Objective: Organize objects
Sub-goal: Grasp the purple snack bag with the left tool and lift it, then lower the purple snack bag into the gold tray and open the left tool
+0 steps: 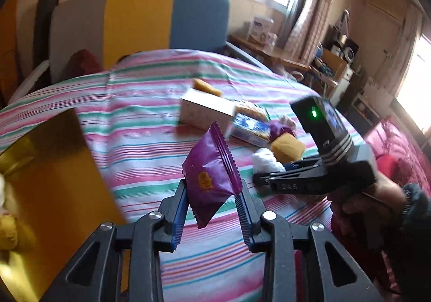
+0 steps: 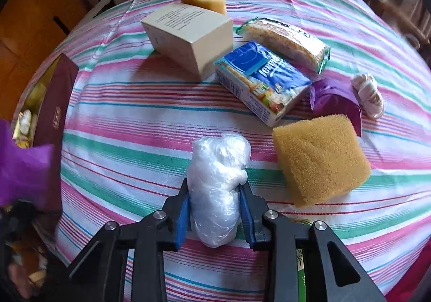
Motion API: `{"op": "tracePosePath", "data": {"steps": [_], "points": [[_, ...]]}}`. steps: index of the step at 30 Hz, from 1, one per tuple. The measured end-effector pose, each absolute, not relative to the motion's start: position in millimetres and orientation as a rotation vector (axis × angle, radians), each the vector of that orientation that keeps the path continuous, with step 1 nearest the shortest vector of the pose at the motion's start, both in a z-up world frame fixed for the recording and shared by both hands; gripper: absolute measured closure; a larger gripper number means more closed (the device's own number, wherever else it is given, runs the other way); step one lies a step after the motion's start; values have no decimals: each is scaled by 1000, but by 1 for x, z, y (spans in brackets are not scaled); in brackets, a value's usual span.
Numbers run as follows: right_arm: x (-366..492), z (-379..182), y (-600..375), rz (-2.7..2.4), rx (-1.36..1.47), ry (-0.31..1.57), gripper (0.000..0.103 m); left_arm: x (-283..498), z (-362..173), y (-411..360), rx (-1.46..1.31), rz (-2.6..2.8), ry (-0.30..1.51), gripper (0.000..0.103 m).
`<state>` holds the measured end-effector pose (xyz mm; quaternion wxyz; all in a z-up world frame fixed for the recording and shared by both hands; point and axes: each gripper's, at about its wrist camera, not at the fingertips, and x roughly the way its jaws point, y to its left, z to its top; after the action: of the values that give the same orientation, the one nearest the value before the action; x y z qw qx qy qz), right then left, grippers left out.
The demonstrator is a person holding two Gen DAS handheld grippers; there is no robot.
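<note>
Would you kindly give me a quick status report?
Left gripper shut on purple packet, lifted. Right gripper shut on plastic-wrapped bundle, on striped cloth. Nothing in the way.

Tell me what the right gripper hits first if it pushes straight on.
The right gripper, shut on a plastic wad, probably meets the striped cloth first, then the blue box; depth is unclear.

box (image 2: 51,124) contents: cut off L edge | purple packet (image 2: 335,98): part-hidden behind sponge (image 2: 320,159)

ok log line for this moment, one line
left gripper shut on purple packet | right gripper shut on plastic wad | rest on striped cloth
</note>
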<state>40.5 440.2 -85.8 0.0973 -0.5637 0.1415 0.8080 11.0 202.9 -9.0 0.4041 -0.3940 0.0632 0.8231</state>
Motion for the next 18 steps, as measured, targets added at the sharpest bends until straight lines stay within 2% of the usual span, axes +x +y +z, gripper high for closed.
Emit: {"op": "tracePosePath", "data": {"steps": [5, 12, 18], "points": [[41, -85, 436, 2397, -1667, 387, 69, -3, 6, 138, -1025, 2193, 91, 69], [41, -84, 434, 2398, -1668, 354, 69, -25, -14, 38, -1199, 2393, 32, 69], [42, -83, 433, 2397, -1665, 331, 69, -33, -33, 1, -1286, 2470, 35, 69]]}}
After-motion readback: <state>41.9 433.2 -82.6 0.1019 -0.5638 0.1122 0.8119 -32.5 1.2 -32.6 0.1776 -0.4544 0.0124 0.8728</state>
